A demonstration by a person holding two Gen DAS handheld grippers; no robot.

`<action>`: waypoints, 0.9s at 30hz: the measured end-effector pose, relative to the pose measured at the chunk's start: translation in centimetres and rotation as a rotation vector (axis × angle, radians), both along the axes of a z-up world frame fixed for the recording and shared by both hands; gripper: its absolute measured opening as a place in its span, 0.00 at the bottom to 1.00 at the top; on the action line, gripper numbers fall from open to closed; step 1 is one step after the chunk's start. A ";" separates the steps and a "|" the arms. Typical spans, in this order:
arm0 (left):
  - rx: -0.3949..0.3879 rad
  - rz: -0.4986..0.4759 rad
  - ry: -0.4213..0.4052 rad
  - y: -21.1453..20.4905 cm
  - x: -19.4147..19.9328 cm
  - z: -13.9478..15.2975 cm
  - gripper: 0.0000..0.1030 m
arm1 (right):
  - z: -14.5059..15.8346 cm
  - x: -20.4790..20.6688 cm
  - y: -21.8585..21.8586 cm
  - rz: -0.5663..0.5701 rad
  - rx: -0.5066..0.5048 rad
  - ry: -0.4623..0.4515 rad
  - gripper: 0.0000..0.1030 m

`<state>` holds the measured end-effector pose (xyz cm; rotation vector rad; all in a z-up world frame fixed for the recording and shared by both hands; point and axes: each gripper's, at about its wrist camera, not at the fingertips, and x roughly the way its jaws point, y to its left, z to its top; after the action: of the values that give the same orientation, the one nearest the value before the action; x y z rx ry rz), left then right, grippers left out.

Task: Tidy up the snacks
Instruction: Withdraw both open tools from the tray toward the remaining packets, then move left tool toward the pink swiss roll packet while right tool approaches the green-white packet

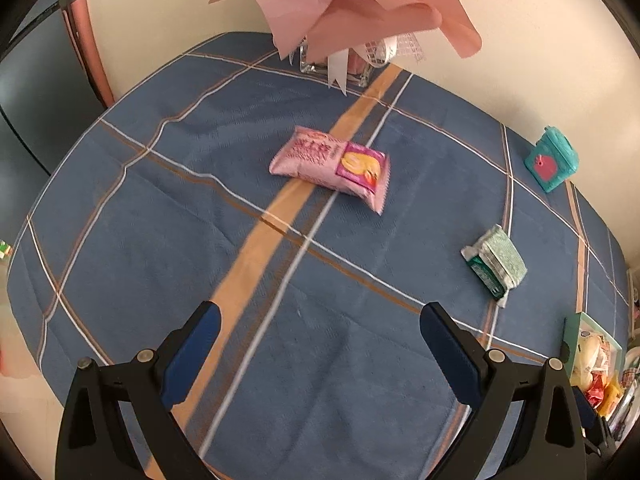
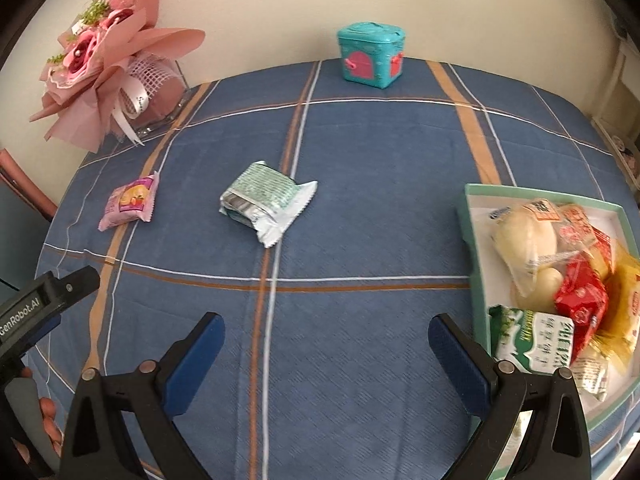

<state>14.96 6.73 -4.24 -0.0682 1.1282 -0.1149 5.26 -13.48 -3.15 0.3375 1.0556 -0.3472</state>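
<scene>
left gripper (image 1: 320,344) wide, empty | pink packet (image 1: 330,168) at 12 o'clock, long axis crosswise | right gripper (image 2: 326,354) wide, empty (green packet (image 2: 262,200) at 11, nearer it)

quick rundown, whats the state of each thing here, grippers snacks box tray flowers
left gripper: open, empty, above the cloth
right gripper: open, empty, beside the tray
pink snack packet: sealed, lying flat on the tablecloth
green snack packet: lying loose on the cloth, apart from the pink one
tray: already holds several wrapped snacks
teal box: lid shut, upright at the far edge
bouquet: standing in a clear vase
</scene>
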 end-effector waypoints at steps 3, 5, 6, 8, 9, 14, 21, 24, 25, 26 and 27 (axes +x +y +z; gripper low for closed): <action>-0.006 -0.004 -0.015 0.6 0.7 0.2 0.97 | -0.2 0.7 0.3 0.006 -0.003 0.002 1.00; -0.017 -0.006 -0.023 0.9 1.2 0.3 0.97 | -0.4 1.2 0.5 0.009 -0.001 0.004 1.00; -0.025 -0.012 -0.028 1.0 1.6 0.4 0.97 | -0.5 1.5 0.5 0.011 0.000 0.004 1.00; -0.038 -0.025 -0.038 1.2 2.2 0.6 0.97 | -0.7 2.0 0.6 0.014 0.003 0.002 1.00; -0.043 -0.032 -0.044 1.3 2.6 0.7 0.97 | -0.8 2.3 0.7 0.016 0.006 0.002 1.00; -0.073 -0.028 -0.070 2.1 4.4 1.0 0.97 | -1.2 3.8 0.5 0.021 -0.001 0.000 1.00; -0.078 -0.041 -0.066 1.6 7.1 -0.6 0.97 | -2.3 6.2 -0.6 0.027 -0.018 0.017 1.00; -0.054 -0.056 -0.058 1.1 8.0 -1.6 0.97 | -2.9 7.1 -1.3 0.021 -0.022 0.025 1.00; -0.042 -0.063 -0.054 0.9 8.2 -1.9 0.97 | -3.1 7.4 -1.4 0.022 -0.022 0.029 1.00; -0.032 -0.070 -0.051 0.9 8.5 -2.2 0.97 | -3.4 7.7 -1.6 0.026 -0.022 0.033 1.00; -0.022 -0.078 -0.052 0.8 8.7 -2.4 0.97 | -3.6 8.0 -1.7 0.031 -0.024 0.036 1.00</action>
<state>23.63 7.52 -6.68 -0.0406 1.0778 -0.1980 13.23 -15.15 -6.74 0.2944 1.0903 -0.3386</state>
